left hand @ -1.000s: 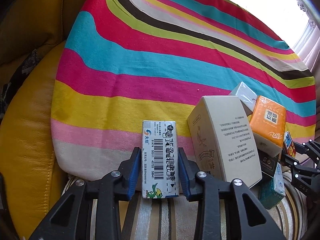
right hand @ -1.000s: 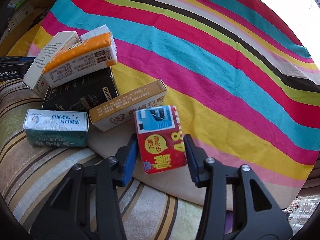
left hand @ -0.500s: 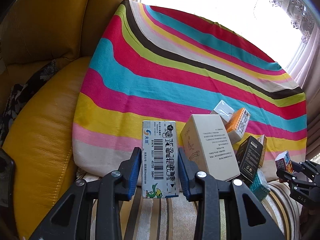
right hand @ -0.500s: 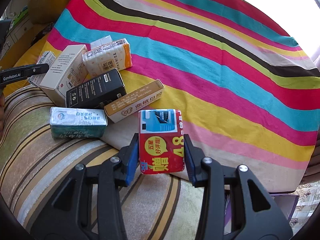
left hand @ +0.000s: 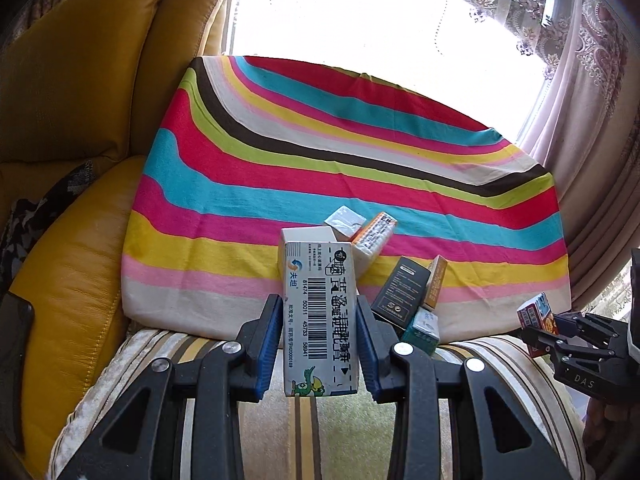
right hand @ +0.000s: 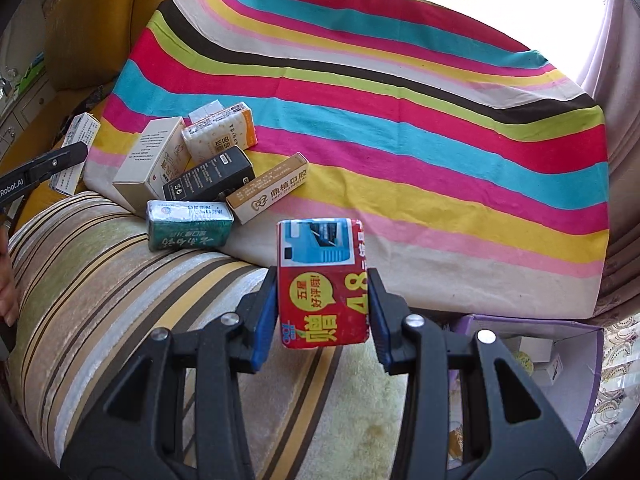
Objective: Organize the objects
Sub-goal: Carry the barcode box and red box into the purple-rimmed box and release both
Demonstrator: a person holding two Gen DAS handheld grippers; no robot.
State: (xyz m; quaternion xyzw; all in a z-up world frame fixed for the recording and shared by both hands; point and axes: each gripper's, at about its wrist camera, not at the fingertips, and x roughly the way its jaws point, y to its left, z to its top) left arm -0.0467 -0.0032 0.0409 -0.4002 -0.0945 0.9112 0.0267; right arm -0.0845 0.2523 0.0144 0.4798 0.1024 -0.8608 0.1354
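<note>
The left gripper (left hand: 318, 336) pinches a white barcode box (left hand: 319, 316) between its 2 blue pads, the box standing lengthwise along the fingers and tilted down toward the seat. The right gripper (right hand: 323, 308) clamps a red and blue packet (right hand: 323, 284) the same way, angled more steeply down; in the left wrist view that gripper and its packet show at the far right edge (left hand: 560, 330), held above the cushion. Part of a hand (right hand: 8, 280) shows at the left edge of the right wrist view.

Below both lies a striped seat cushion (right hand: 100, 264), and against it leans a rainbow-striped pillow (right hand: 400, 128). At the pillow's lower left corner sits a loose heap: a cream box (right hand: 148, 164), an orange-ended tissue pack (right hand: 220, 136), a black box (right hand: 210, 174), a tan box (right hand: 268, 188) and a green pack (right hand: 188, 228), touching or overlapping. Yellow leather upholstery (left hand: 80, 240) rises on the left, and patterned curtains (left hand: 580, 80) frame a bright window (left hand: 340, 12) behind.
</note>
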